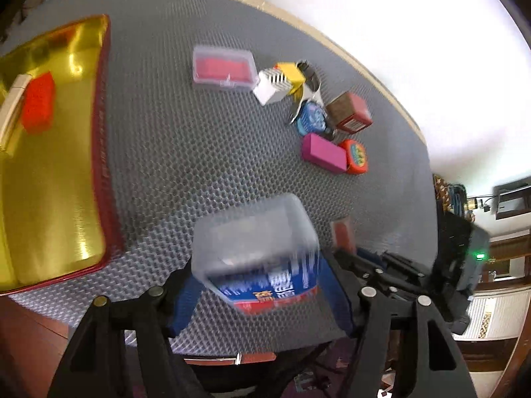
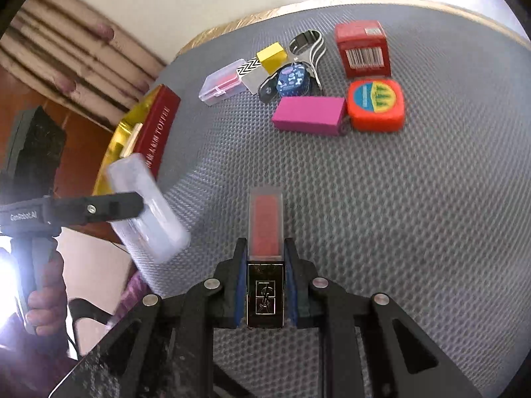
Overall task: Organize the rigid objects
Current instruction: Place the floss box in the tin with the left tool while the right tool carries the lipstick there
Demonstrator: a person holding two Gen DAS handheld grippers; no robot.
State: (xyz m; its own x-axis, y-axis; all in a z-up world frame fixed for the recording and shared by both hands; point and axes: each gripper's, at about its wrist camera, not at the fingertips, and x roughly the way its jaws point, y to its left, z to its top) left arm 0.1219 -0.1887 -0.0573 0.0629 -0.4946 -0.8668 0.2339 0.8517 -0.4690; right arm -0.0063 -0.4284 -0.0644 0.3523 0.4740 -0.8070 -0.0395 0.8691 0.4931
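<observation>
My left gripper [image 1: 262, 282] is shut on a clear plastic box [image 1: 255, 242] with a blue card pack inside, held tilted above the grey mat [image 1: 172, 152]. From the right wrist view the same box [image 2: 149, 212] hangs by the mat's left edge, with a left finger [image 2: 109, 207] across it. My right gripper [image 2: 265, 248] is shut on a lipstick tube [image 2: 265, 222] with a gold cap, pointing forward just over the mat. An open gold tray with a red rim [image 1: 103, 179] lies at the left, with a red block [image 1: 38, 102] and a cream stick [image 1: 13, 106] in it.
Farther back lie a clear case with pink contents [image 2: 222, 83], a white and yellow box [image 2: 262, 63], a metal clip [image 2: 308, 46], a blue patterned piece [image 2: 293, 81], a red box [image 2: 363, 49], a pink block [image 2: 308, 114] and an orange tape measure [image 2: 376, 104].
</observation>
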